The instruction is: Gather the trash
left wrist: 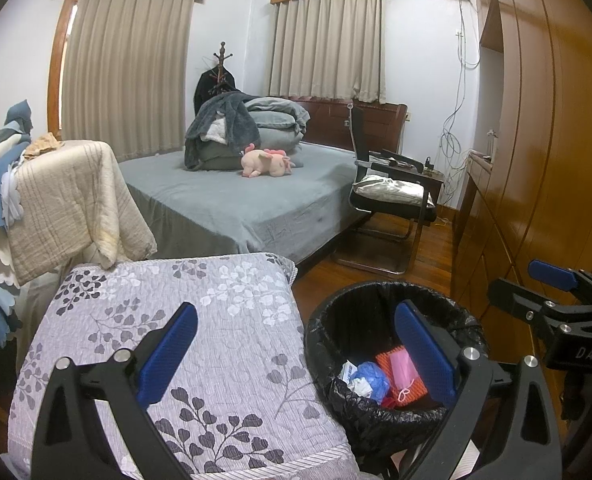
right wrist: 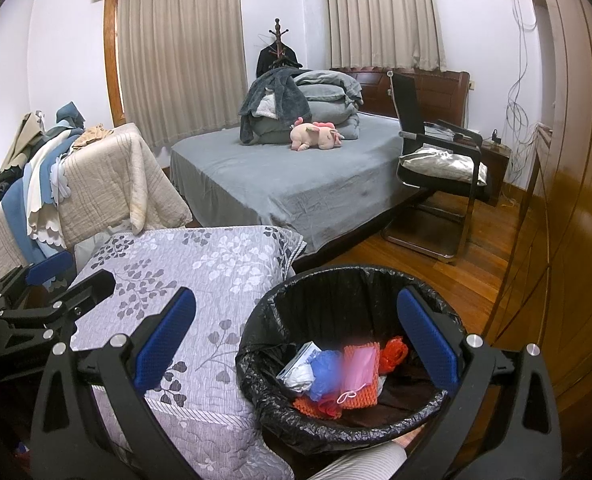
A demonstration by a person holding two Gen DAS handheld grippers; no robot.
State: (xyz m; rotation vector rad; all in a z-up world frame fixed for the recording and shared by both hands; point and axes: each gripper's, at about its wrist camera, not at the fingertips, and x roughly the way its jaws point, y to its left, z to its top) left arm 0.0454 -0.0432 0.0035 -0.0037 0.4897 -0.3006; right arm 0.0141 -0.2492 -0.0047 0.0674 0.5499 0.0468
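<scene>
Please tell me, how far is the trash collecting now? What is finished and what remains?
Several pieces already lie in the black-lined trash bin: orange netting, blue plastic and a red bag. Nothing is in hand: the left gripper and right gripper are both open. No loose trash shows elsewhere.

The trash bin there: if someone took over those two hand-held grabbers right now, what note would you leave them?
Left gripper: fingers open, empty, above the floral quilt and bin.
Right gripper: fingers open, empty, over the bin.
Trash bin, black liner, stands on the floor beside the quilt.
Done: several pieces are already inside, among them a blue bag, orange mesh and a red wrapper.
Left: no loose trash shows in either view, so look around the room.
</scene>
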